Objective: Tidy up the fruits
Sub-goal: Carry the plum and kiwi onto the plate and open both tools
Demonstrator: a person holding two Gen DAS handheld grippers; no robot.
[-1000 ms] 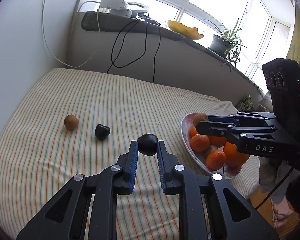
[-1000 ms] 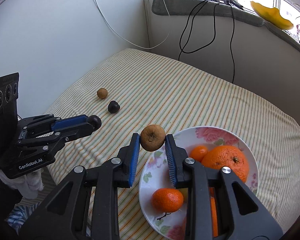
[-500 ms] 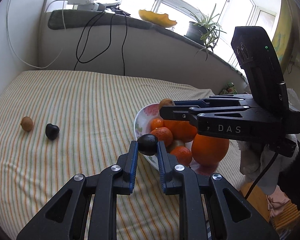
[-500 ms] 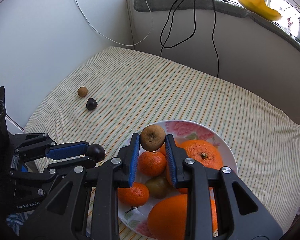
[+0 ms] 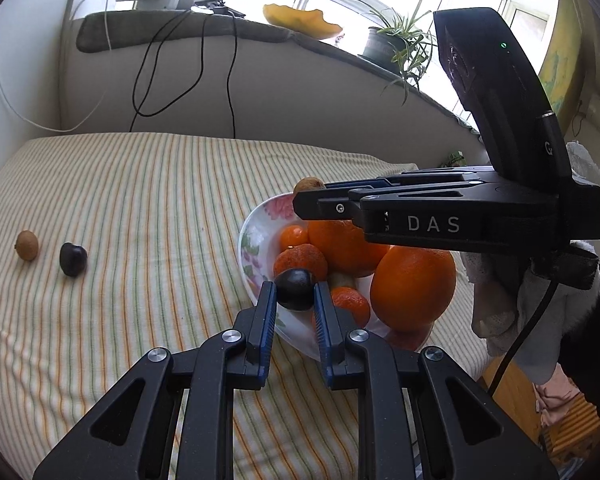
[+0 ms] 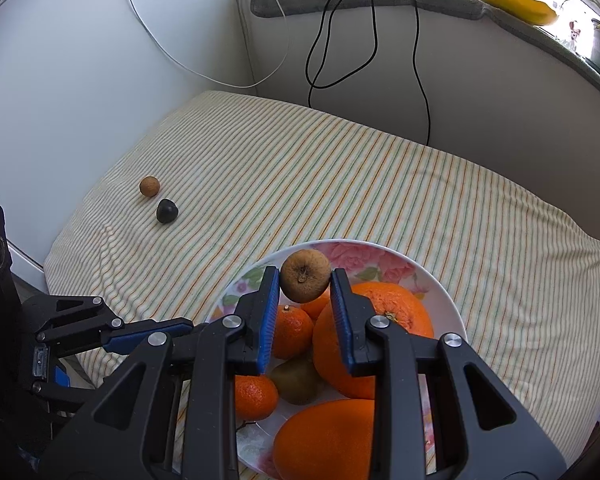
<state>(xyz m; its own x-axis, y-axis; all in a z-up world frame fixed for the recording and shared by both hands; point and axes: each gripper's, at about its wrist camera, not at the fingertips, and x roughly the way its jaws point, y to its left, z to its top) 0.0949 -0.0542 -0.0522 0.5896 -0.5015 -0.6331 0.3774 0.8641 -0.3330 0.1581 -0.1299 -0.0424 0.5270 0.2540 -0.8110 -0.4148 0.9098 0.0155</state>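
Note:
My left gripper (image 5: 295,298) is shut on a dark round fruit (image 5: 295,289) and holds it over the near rim of a floral plate (image 5: 256,240) full of oranges and tangerines. My right gripper (image 6: 305,286) is shut on a wrinkled brown fruit (image 6: 305,276) above the same plate (image 6: 440,288); it reaches in from the right in the left wrist view (image 5: 300,200). A small brown fruit (image 5: 27,245) and a dark fruit (image 5: 73,259) lie on the striped cloth at the left, also seen in the right wrist view: the brown fruit (image 6: 149,186) and the dark fruit (image 6: 167,211).
The striped cloth (image 6: 340,184) covers a table set against white walls. Black cables (image 6: 332,60) hang from the window ledge at the back. A potted plant (image 5: 392,46) and a yellow dish (image 5: 300,22) stand on the ledge. The cloth's edge drops off at the left (image 6: 60,256).
Both grippers have moved over the plate with their fruits still held. The left one came from the cloth to the plate's near rim; the right one went further across the plate.

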